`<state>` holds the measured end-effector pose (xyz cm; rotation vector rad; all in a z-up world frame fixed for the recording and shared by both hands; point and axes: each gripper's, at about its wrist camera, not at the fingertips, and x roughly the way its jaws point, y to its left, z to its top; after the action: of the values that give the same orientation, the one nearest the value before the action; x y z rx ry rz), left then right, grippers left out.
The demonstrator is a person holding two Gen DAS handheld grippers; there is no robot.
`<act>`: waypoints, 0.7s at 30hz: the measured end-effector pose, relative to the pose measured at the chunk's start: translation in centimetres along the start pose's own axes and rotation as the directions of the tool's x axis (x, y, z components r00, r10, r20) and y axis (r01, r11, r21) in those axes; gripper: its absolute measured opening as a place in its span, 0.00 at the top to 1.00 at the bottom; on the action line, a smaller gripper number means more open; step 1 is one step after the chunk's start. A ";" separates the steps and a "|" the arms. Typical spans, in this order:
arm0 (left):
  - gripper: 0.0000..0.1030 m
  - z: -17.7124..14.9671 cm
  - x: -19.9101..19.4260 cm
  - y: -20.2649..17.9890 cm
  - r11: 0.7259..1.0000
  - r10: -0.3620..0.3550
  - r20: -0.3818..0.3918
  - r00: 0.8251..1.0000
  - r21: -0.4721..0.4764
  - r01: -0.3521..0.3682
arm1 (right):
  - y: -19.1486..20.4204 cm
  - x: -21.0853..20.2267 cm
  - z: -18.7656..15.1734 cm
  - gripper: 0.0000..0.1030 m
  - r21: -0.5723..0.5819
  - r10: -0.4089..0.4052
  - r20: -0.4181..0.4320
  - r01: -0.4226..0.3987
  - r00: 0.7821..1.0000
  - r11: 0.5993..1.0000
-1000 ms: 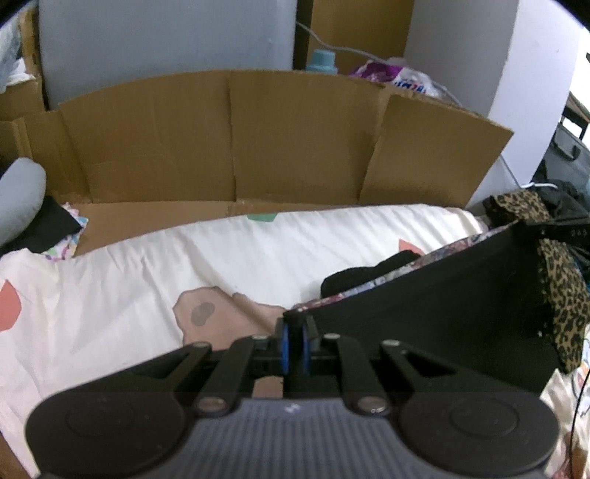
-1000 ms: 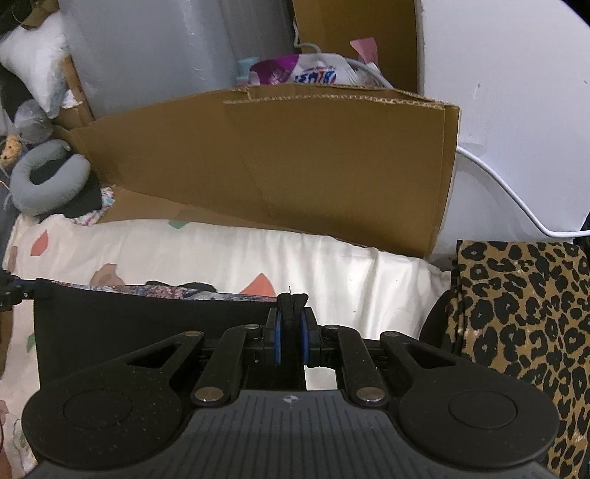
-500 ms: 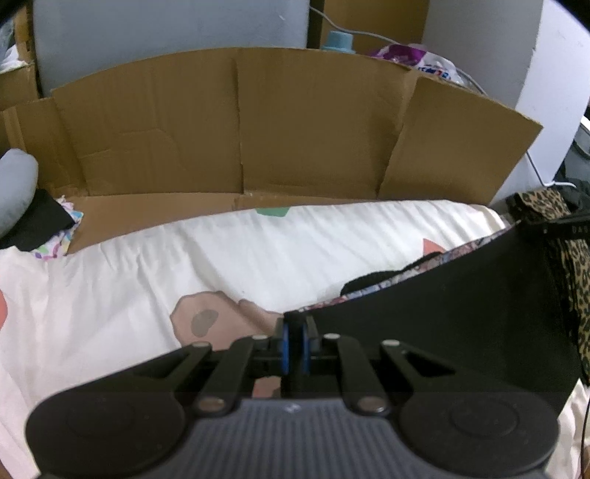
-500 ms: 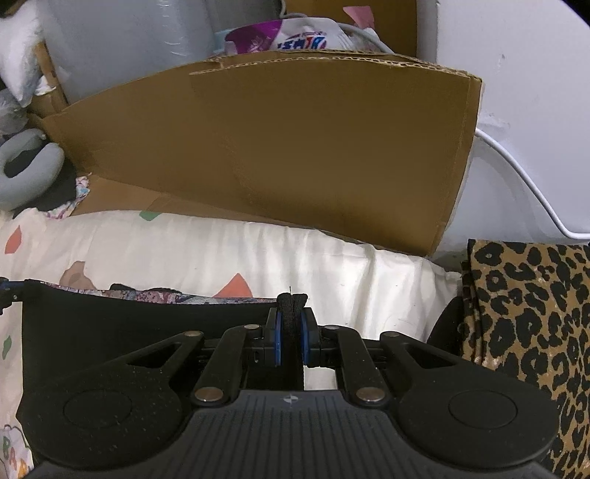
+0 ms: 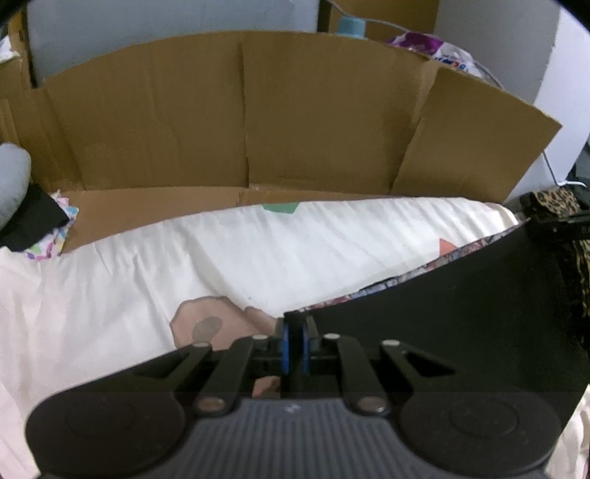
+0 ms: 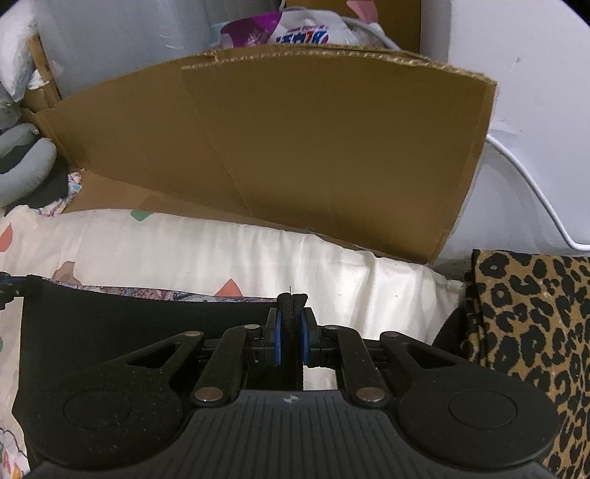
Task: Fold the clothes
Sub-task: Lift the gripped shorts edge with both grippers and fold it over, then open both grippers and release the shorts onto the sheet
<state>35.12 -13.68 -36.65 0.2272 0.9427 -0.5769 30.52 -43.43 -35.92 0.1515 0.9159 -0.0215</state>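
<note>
both grippers lower and nearer the cardboard wall (image 5: 239, 121), fingers (image 5: 284, 346) clamped on black garment (image 5: 461, 313) corners

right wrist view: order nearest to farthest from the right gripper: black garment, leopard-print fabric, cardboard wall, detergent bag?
1. black garment: clamped in the right gripper, stretching left.
2. leopard-print fabric: right side, just beyond the gripper body.
3. cardboard wall: straight ahead, past the white bedsheet.
4. detergent bag: top centre, behind the cardboard.
</note>
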 end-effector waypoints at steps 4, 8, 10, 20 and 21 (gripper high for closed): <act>0.93 0.1 1.1 0.2 1.000 0.002 -0.023 1.000 -0.008 -0.002 | 0.0 1.0 0.0 0.91 -0.005 -0.009 -0.016 0.009 1.000 1.000; 0.93 -0.1 2.3 0.1 1.000 0.006 -0.043 0.999 -0.012 -0.006 | 0.1 2.1 -0.3 0.91 -0.014 -0.021 -0.031 0.020 0.999 1.000; 0.93 -0.3 3.1 0.1 1.000 0.007 -0.057 0.998 -0.012 -0.008 | 0.0 2.7 -0.4 0.91 -0.011 -0.020 -0.034 0.019 0.999 1.000; 0.81 -0.7 1.6 0.7 0.998 0.016 -0.070 0.997 -0.054 -0.020 | -1.0 0.6 -1.2 0.64 0.070 0.041 0.004 -0.042 0.999 0.997; 0.80 -0.8 1.0 0.7 0.998 0.011 -0.070 0.997 -0.060 -0.015 | -1.0 0.0 -1.4 0.64 0.075 0.050 0.008 -0.050 0.999 0.996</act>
<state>35.41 -13.17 -38.01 0.2001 1.0239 -0.5303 29.32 -44.17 -36.93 0.2443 0.9052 -0.0100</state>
